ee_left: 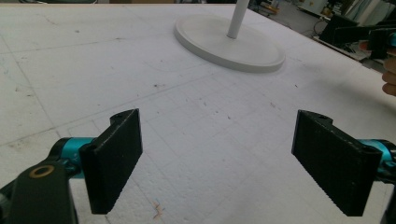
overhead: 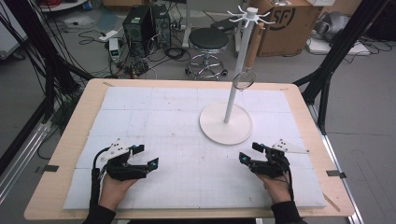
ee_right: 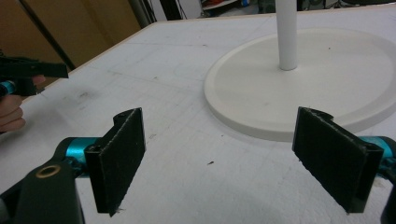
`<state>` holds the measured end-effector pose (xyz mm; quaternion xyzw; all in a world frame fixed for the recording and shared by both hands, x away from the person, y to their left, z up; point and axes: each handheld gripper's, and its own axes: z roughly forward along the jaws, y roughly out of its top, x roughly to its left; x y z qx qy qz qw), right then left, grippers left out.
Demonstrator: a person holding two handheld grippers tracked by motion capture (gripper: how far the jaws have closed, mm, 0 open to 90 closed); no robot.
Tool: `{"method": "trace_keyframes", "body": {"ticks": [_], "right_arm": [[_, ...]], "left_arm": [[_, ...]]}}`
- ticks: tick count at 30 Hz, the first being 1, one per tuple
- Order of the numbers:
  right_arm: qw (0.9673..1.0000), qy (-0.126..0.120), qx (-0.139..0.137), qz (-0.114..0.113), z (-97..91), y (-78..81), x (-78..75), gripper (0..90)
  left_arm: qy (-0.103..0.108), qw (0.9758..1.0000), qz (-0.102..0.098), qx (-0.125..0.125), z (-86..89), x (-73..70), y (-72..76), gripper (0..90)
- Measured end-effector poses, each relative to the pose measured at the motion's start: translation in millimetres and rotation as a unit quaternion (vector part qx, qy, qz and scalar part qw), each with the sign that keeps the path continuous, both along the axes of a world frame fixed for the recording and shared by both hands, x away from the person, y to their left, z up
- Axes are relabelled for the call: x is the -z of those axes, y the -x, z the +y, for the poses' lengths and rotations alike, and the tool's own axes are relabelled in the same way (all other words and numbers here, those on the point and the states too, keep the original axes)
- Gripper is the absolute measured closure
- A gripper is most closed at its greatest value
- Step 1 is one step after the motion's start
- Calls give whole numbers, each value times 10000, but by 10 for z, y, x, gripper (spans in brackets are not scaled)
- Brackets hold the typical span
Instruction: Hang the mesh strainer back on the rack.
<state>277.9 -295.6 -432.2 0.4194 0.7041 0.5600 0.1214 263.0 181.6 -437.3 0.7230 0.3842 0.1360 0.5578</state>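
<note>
- We hold the left gripper (overhead: 145,155) and the right gripper (overhead: 249,151) low over the white mat (overhead: 154,116), near our edge of the table; both have their jaws spread wide and clasp nothing, touching no object.
- Between and beyond them stands the white rack (overhead: 226,122), its round base on the mat, just ahead of the right gripper.
- Higher on its pole, a utensil (overhead: 249,56) with a wooden handle and a wire ring hangs from the top hooks.
- We judge this the starting step: the work is not yet begun.
- Next, we think, one gripper must rise well forward toward that hanging utensil, jaws kept apart until they straddle the handle.
</note>
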Motion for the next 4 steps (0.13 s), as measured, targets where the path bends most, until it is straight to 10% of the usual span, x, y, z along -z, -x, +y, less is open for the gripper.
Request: {"method": "trace_keyframes", "body": {"ticks": [4], "right_arm": [[10000, -11, 24, 3, -1, -1, -1, 159]], "left_arm": [[0, 10000, -7, -9, 2, -1, 5, 168]]}}
